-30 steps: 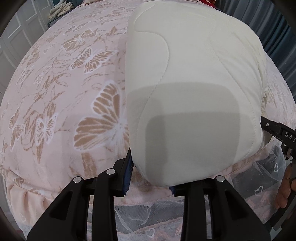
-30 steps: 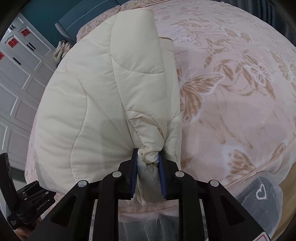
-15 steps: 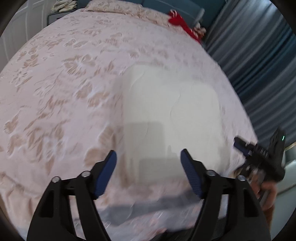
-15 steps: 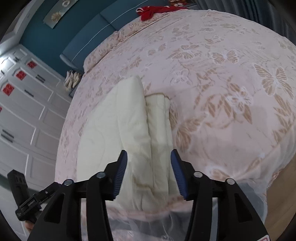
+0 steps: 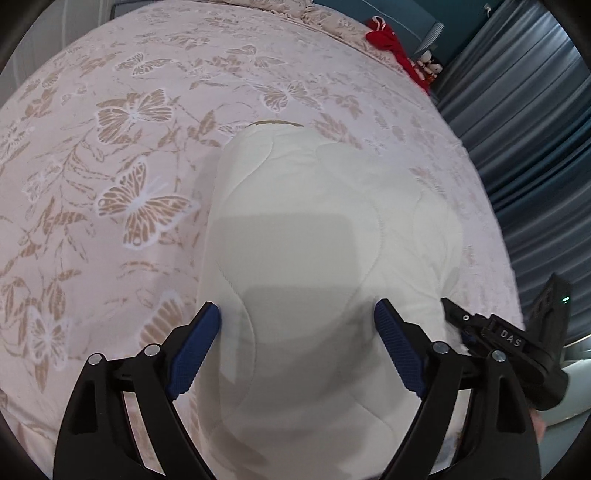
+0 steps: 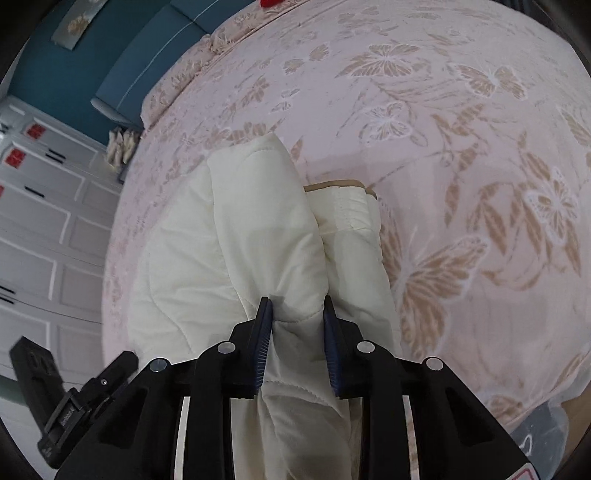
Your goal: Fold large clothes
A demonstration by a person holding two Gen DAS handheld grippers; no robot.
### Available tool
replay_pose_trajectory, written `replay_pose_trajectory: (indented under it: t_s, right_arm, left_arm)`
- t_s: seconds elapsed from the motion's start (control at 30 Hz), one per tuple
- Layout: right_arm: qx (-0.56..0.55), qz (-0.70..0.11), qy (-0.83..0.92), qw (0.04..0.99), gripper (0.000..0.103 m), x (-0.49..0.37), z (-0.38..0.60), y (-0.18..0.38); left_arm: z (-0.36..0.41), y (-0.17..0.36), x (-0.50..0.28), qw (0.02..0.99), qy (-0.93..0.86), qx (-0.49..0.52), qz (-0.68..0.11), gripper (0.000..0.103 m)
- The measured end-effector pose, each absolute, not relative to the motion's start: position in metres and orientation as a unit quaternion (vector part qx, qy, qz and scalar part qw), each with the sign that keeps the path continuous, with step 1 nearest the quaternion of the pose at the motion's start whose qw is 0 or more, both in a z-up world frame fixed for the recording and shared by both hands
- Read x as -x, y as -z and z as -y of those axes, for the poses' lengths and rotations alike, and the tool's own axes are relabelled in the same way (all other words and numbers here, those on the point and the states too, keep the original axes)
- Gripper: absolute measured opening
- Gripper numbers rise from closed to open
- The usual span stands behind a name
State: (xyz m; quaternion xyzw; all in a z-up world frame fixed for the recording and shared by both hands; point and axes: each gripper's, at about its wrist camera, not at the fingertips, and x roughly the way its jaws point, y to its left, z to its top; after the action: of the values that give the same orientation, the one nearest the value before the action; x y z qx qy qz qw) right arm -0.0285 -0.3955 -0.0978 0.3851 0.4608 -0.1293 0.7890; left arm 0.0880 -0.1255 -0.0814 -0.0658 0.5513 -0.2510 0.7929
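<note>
cream quilted garment (image 6: pixel 258 236) on bed (image 5: pixel 110 166) – right gripper (image 6: pixel 297 306) closing on a thick fold, best pinched fully; left gripper (image 5: pixel 297 314) opening, empty

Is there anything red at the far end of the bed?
Yes, a red cloth lies at the far end of the bed.

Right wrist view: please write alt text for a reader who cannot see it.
The right tongs are closing around a puffy fold of a cream quilted garment that lies on a pink bedspread printed with tan butterflies. The left tongs show at the lower left, with white cabinet doors behind them.
</note>
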Motion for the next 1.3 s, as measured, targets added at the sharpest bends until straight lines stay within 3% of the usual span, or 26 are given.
replay_pose_trajectory:
  t_s: [0.2,0.47,0.63,0.77,0.87,1.3]
  right_arm:
    - [-0.373,-0.475,0.136,0.786,0.022,0.027,0.395,0.123]
    - [-0.355,-0.484,0.137,0.788,0.022,0.023,0.389,0.135]
    - [-0.282,-0.515,0.154,0.795,0.041,0.022,0.377,0.112]
    - [-0.221,-0.549,0.151,0.792,0.050,0.020,0.369,0.106]
    - [-0.203,-0.565,0.144,0.786,0.053,0.013,0.367,0.110]
    - [-0.203,-0.591,0.102,0.774,0.061,-0.007,0.376,0.133]
  left_arm:
    - [0.128,0.112,-0.092,0.788,0.237,0.058,-0.566,0.097]
    - [0.125,0.136,-0.095,0.771,0.232,0.068,-0.589,0.098]
    - [0.127,0.127,-0.097,0.769,0.233,0.028,-0.595,0.098]
    - [0.143,0.112,-0.095,0.784,0.234,-0.063,-0.572,0.098]
    - [0.157,0.112,-0.095,0.786,0.240,-0.112,-0.558,0.098]
    - [0.169,0.140,-0.121,0.749,0.260,-0.099,-0.602,0.098]
